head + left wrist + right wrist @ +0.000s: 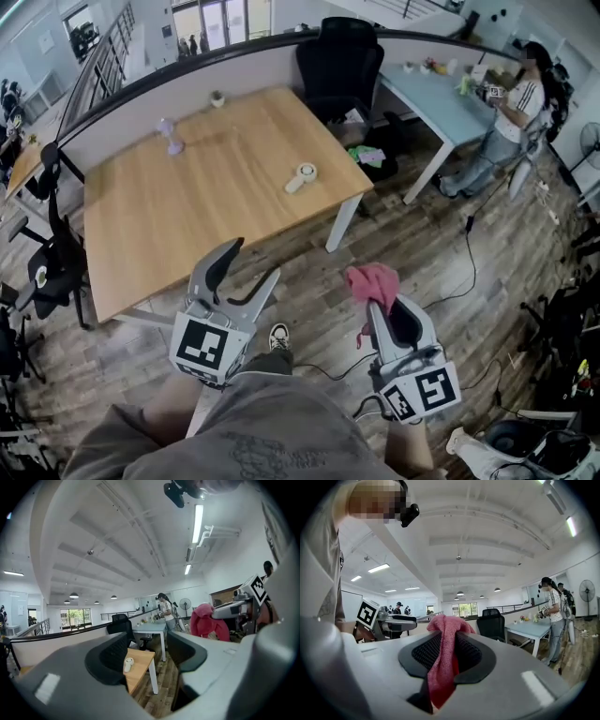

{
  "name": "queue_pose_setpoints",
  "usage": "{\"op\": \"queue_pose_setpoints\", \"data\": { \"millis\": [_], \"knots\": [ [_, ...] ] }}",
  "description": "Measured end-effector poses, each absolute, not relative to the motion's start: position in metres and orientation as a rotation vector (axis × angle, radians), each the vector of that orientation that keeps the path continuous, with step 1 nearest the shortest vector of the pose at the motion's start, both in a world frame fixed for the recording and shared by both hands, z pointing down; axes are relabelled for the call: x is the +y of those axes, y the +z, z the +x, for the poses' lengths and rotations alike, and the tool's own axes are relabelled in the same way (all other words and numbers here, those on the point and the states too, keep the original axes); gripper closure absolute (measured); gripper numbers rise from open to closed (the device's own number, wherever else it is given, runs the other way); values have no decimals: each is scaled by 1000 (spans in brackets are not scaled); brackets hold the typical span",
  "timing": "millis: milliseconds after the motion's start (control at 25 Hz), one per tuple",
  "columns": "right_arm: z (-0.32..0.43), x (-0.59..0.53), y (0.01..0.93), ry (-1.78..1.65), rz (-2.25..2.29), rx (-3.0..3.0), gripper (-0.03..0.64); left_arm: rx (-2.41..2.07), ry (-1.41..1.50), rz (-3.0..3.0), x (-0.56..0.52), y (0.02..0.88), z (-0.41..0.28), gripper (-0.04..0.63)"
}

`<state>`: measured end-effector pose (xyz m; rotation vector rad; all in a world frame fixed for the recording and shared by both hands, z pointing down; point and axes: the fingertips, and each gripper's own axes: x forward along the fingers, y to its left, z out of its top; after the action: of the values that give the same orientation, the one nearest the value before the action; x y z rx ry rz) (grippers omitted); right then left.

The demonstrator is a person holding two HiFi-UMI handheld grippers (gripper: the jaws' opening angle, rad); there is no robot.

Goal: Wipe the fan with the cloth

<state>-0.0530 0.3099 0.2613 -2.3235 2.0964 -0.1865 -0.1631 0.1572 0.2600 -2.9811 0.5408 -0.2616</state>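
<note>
So, small white fan (302,177) lies flat near the right edge of the desk (187,225), well apart from both grippers. It looks light and plastic, so it'll likely skate under a wipe; best pinned by the handle. Pink cloth (373,281) is soft and limp, pinched between the right gripper (446,654) fingers. Left gripper (253,262) fingers are spread wide with nothing between them, free to steady the fan. Both hang on the near side, off the desk.

Fan (302,177) on table (187,225), chair (339,66) behind
</note>
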Motion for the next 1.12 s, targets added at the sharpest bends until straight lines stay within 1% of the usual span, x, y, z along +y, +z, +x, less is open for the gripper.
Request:
{"op": "queue_pose_setpoints", "data": {
  "millis": [280, 560, 800, 1120],
  "knots": [
    [-28, 231, 260, -187, -2337, 2099, 523, 489, -243, -2963, 83, 260, -134, 331],
    [-14, 163, 254, -158, -2342, 2116, 523, 461, -229, -2960, 22, 263, -119, 331],
    [1, 132, 257, -182, -2343, 2137, 523, 465, -242, -2988, -3, 268, -102, 331],
    [45, 98, 267, -208, -2318, 2160, 523, 487, -276, -2981, -32, 277, -64, 331]
  ]
}}
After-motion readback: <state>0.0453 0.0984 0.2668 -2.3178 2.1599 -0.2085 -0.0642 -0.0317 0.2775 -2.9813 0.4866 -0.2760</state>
